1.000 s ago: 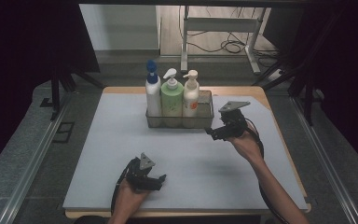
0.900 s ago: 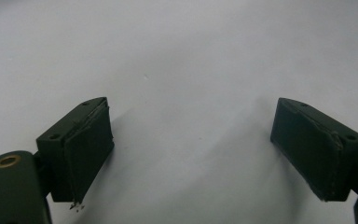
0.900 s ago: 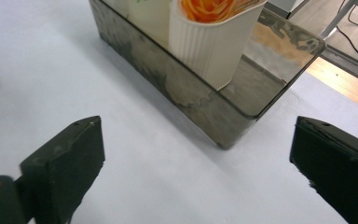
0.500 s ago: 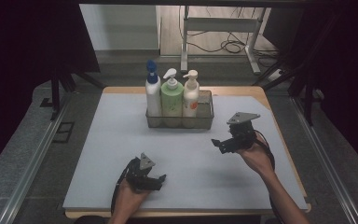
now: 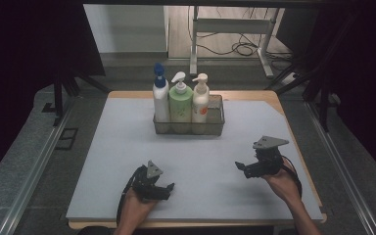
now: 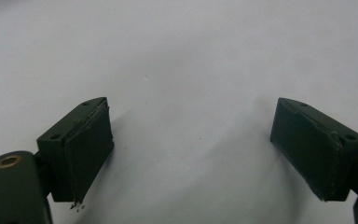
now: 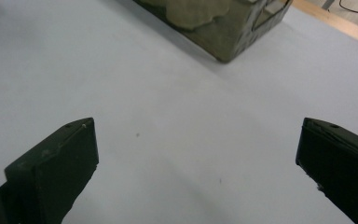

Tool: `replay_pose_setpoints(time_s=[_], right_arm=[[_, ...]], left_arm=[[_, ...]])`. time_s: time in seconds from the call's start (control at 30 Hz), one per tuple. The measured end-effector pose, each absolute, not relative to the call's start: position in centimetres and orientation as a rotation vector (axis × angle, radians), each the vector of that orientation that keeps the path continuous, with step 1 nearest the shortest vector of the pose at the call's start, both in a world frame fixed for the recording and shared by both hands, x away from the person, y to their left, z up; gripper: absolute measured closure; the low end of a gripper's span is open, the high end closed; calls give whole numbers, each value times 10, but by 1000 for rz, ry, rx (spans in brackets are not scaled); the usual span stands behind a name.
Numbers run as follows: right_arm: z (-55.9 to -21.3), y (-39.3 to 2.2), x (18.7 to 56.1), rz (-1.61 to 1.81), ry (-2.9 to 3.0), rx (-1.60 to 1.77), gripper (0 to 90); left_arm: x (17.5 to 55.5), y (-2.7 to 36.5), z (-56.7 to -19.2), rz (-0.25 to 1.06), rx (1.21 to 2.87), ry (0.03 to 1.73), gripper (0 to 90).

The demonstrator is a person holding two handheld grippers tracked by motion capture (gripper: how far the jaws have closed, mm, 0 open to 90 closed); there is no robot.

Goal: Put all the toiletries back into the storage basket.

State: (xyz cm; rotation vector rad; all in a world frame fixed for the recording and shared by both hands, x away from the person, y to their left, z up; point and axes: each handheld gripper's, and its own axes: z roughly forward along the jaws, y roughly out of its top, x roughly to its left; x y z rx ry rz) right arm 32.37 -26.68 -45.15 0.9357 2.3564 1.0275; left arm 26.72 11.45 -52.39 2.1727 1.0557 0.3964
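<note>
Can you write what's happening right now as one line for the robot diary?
left gripper: open, empty, low over mat | right gripper: open, empty, pulled back from basket | three pump bottles: upright in basket

3 pump bottles stand in 1 clear bin, with 2 grippers nearby.

Matt grey mat, wooden table

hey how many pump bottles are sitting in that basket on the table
3, in a row in the basket: blue-capped white bottle left, green bottle middle, cream bottle right. None seems hidden behind.
</note>
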Motion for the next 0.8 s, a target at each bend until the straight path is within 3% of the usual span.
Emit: replay_pose_setpoints(time_s=[0.8], right_arm=[[-521,-293,305,966,2417,1078,0]], left_arm=[[267,114,-524,396,2170,1057,125]])
